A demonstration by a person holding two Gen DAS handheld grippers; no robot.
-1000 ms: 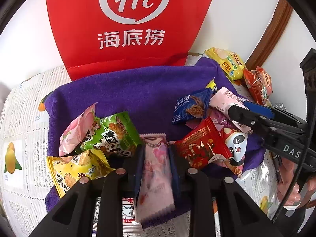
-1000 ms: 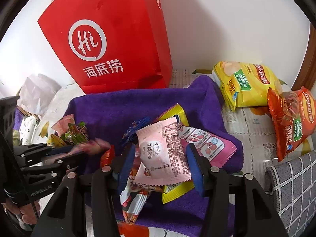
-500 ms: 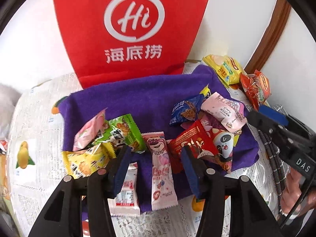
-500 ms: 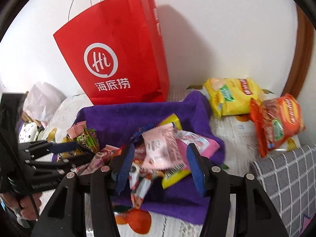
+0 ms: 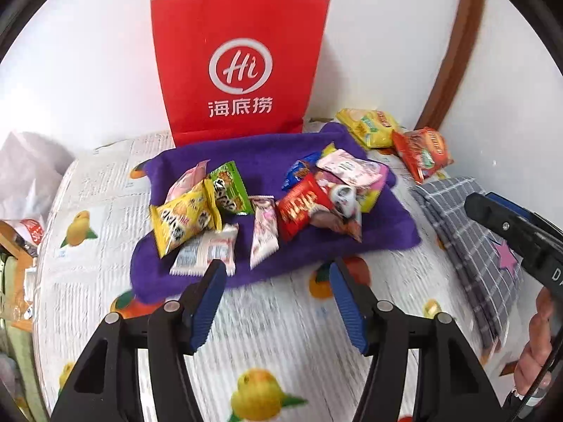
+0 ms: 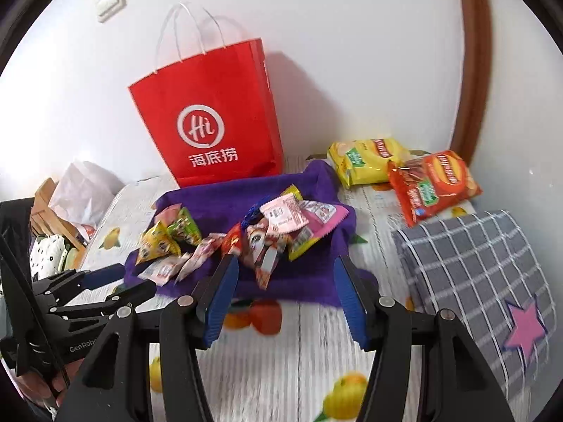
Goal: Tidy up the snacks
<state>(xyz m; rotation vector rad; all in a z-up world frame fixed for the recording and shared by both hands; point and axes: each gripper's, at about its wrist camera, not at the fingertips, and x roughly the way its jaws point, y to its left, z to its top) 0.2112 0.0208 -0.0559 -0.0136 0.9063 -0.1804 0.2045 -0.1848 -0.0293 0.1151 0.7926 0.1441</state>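
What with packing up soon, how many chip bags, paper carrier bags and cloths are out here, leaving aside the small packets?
Chip bags: 2, the yellow chip bag and the orange chip bag
Paper carrier bags: 1, the red paper bag
Cloths: 2, the purple towel and the grey checked cloth
Total: 5

From my feed there's a grey checked cloth [image 6: 471,263] at 3 o'clock, crumpled white paper [image 6: 82,190] at 9, and a wall switch [image 6: 112,1] up at 11.
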